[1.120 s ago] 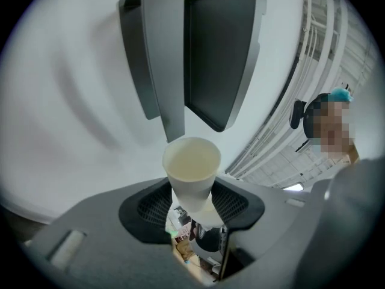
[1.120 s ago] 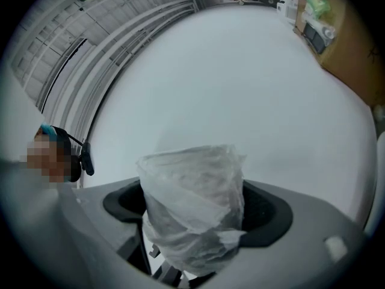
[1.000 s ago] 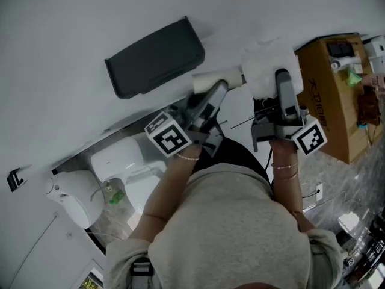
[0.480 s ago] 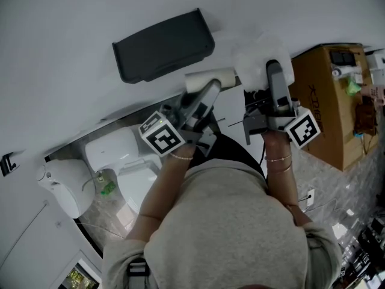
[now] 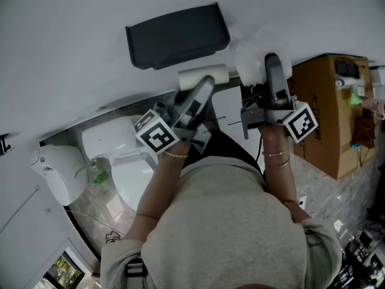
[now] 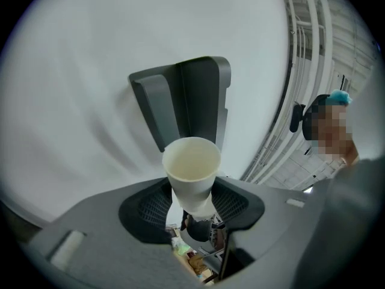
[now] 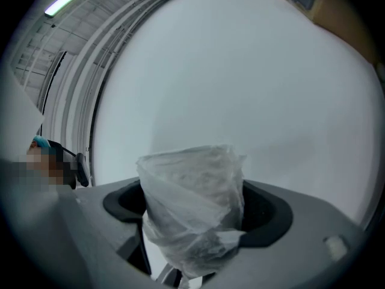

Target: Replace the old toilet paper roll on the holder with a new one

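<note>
A dark grey toilet-paper holder [image 5: 177, 35] hangs on the white wall, its cover seen end-on in the left gripper view [image 6: 186, 98]. My left gripper [image 5: 203, 88] is shut on a bare white cardboard tube [image 5: 201, 75], just below and right of the holder. The tube's open end [image 6: 191, 164] points at the holder, with the pads of this gripper [image 6: 192, 205] on its sides. My right gripper [image 5: 272, 65] is shut on a new roll wrapped in clear plastic [image 5: 258, 56]. That wrapped roll [image 7: 195, 200] fills the space between the pads of the right gripper [image 7: 195, 224].
A white toilet [image 5: 120, 155] stands below the holder at the left, with a white bin [image 5: 57, 173] beside it. A brown cardboard box [image 5: 328, 107] stands at the right by the wall. My torso fills the lower middle of the head view.
Both grippers have shifted left along the wall with their loads. The tube now sits closer under the holder's right end. Neither grip has changed.
</note>
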### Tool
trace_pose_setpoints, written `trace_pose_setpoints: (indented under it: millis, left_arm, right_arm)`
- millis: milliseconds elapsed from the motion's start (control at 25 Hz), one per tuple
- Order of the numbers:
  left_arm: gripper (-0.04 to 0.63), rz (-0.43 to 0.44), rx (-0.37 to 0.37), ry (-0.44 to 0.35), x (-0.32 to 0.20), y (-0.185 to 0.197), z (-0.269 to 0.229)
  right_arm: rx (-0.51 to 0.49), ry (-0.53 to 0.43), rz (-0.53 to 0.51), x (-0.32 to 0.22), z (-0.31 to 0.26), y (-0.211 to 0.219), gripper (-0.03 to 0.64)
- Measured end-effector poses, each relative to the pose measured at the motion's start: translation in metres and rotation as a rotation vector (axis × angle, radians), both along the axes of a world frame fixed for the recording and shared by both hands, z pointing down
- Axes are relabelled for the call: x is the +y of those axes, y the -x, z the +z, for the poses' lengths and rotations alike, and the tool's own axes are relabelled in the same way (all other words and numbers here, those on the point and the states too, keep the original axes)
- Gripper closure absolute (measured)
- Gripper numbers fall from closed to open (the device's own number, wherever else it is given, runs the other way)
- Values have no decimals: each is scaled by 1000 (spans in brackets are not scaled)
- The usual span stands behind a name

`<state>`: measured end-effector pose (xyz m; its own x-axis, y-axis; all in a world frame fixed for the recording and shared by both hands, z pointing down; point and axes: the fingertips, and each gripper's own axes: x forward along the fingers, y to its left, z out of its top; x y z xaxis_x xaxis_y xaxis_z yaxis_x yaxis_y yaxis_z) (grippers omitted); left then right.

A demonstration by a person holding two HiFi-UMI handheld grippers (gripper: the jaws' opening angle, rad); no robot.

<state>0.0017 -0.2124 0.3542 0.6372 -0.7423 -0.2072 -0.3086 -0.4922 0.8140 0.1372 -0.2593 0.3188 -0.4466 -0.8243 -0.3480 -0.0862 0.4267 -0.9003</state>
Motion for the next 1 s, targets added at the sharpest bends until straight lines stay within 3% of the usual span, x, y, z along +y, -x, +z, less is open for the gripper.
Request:
trace_pose_setpoints:
  millis: [680,1000]
  left_arm:
    - [387,-88,-7,-1,1,21,-2]
    - [387,-91,-7,1,-1,22,0]
  right_arm:
    - [-170,54,-67,-25,15,19,164]
    - [-198,68,-80,-31,22,27,164]
